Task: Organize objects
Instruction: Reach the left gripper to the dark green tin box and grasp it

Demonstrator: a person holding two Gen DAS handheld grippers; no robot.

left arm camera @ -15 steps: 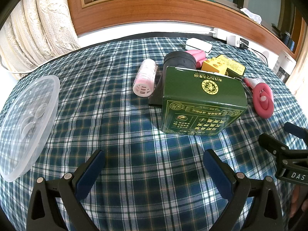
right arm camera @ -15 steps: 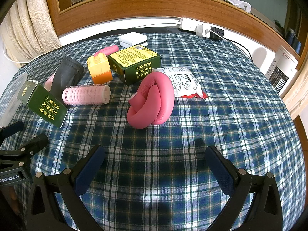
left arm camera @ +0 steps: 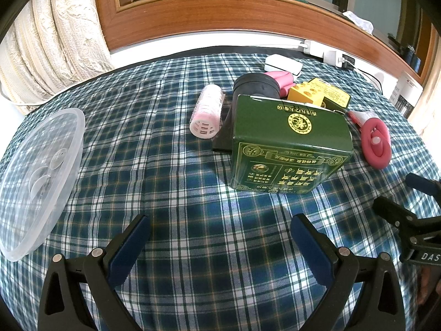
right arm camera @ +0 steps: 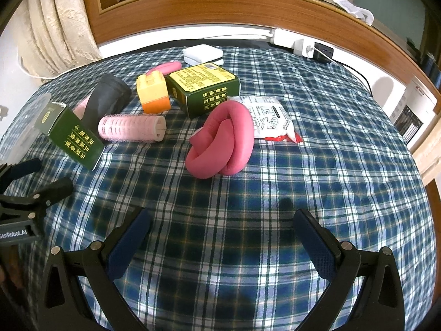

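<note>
While both grippers hovered over the plaid cloth [right arm camera: 317, 165], their fingers stood spread wide with nothing between them.

Ahead of the left gripper [left arm camera: 220, 237], just beyond its fingertips and toward the right finger, lay a dark green box [left arm camera: 289, 143]; a pink hair roller [left arm camera: 206, 113] lay further ahead beside a black cylinder [left arm camera: 255, 85], and a clear plastic lid [left arm camera: 38, 176] rested off past the left finger. Ahead of the right gripper [right arm camera: 222, 231], a knotted pink foam tube [right arm camera: 223, 143] lay between the finger lines, a white packet [right arm camera: 267, 115] just behind it, a second green box [right arm camera: 204, 88] and a yellow block [right arm camera: 153, 93] farther on.
</note>
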